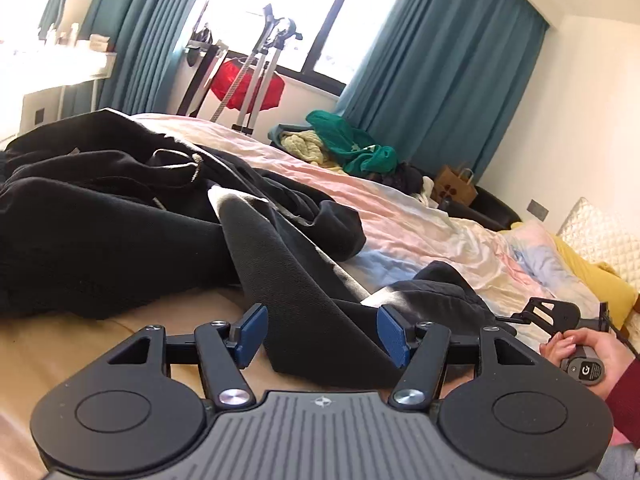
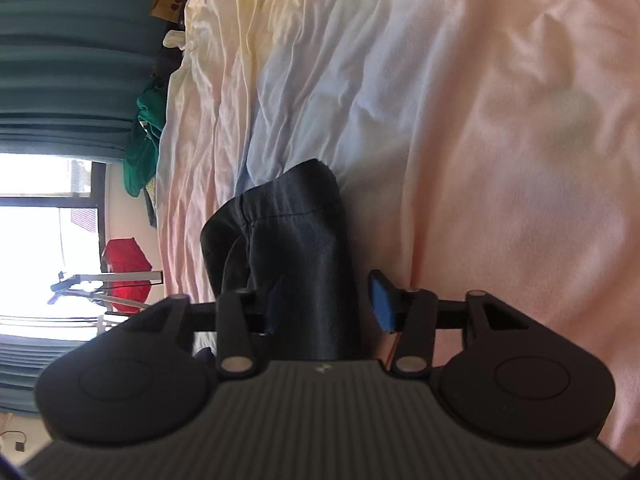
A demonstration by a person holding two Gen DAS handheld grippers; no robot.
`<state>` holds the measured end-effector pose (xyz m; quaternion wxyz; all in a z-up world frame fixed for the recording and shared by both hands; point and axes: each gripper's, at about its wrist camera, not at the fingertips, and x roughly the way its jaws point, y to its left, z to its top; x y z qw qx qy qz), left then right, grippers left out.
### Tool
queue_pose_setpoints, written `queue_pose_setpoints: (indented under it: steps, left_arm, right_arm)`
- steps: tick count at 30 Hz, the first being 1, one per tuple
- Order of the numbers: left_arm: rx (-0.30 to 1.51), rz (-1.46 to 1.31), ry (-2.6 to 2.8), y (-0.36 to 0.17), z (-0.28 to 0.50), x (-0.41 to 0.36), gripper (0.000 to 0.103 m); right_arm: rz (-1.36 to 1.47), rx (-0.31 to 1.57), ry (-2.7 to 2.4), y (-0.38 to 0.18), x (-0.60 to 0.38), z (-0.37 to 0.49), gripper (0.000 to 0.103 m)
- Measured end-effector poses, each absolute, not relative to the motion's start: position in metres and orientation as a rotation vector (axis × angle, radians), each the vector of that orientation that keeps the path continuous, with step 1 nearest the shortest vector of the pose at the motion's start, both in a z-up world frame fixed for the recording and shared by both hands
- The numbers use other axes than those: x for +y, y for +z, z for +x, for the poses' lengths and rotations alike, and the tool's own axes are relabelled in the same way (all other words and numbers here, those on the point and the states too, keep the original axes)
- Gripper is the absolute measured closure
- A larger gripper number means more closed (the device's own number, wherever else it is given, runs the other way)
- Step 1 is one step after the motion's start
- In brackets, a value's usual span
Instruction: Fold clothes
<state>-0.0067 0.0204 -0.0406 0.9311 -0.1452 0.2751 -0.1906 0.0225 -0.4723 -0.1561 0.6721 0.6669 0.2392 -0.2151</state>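
1. Left wrist view: my left gripper [image 1: 324, 336] stood wide open low in the frame, with a dark grey strip of cloth [image 1: 296, 280] running up between the blue pads [image 1: 252, 334] without either pad pressing it. I had hold of nothing there.
2. The risk, as I judged it: closing from so wide could catch only one layer, or snag the bed sheet [image 1: 400, 208] under it, so the fold would drag crooked.
3. Counted in that view: one heap of black clothes [image 1: 100, 216] at centre left, one green garment [image 1: 352, 140] at upper centre, one paper bag [image 1: 456, 184], one red cloth [image 1: 248, 84] by the window, and my right hand [image 1: 580, 356] at lower right on its handle.
4. Right wrist view, rolled sideways: my right gripper [image 2: 324, 304] had a dark sleeve [image 2: 288, 240] between its fingers. The right-hand pad [image 2: 382, 300] stood apart from the cloth; the other pad was hidden behind it, so I cannot tell whether I gripped it.
5. The risk here: lifting with a loose hold could let the sleeve slip out and flop back.
6. Counted: one sleeve, one bed sheet [image 2: 500, 120], one green garment [image 2: 144, 148] at centre left.
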Motion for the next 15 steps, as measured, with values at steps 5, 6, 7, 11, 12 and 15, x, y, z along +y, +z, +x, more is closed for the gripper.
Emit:
queue_pose_setpoints:
  steps: [5, 6, 7, 11, 12, 15]
  left_arm:
    - [0.619, -0.413, -0.29, -0.046, -0.005, 0.054, 0.037]
    - [0.633, -0.433, -0.263, -0.047, -0.003, 0.061, 0.037]
    - [0.645, -0.438, -0.243, -0.048, -0.003, 0.066, 0.037]
    - [0.675, -0.471, -0.197, -0.053, -0.002, 0.081, 0.037]
    - [0.68, -0.485, -0.193, -0.054, -0.002, 0.084, 0.037]
    - [0.682, -0.548, -0.2, -0.059, 0.0, 0.088, 0.036]
  right_arm:
    - [1.423, 0.607, -0.421, -0.149, -0.459, 0.044, 0.04]
    - [1.42, 0.616, -0.426, -0.149, -0.457, 0.046, 0.04]
    - [1.423, 0.617, -0.429, -0.15, -0.454, 0.048, 0.04]
    - [1.326, 0.578, -0.443, -0.145, -0.455, 0.064, 0.057]
    - [1.289, 0.554, -0.457, -0.141, -0.458, 0.068, 0.075]
    - [1.178, 0.484, -0.5, -0.128, -0.464, 0.08, 0.095]
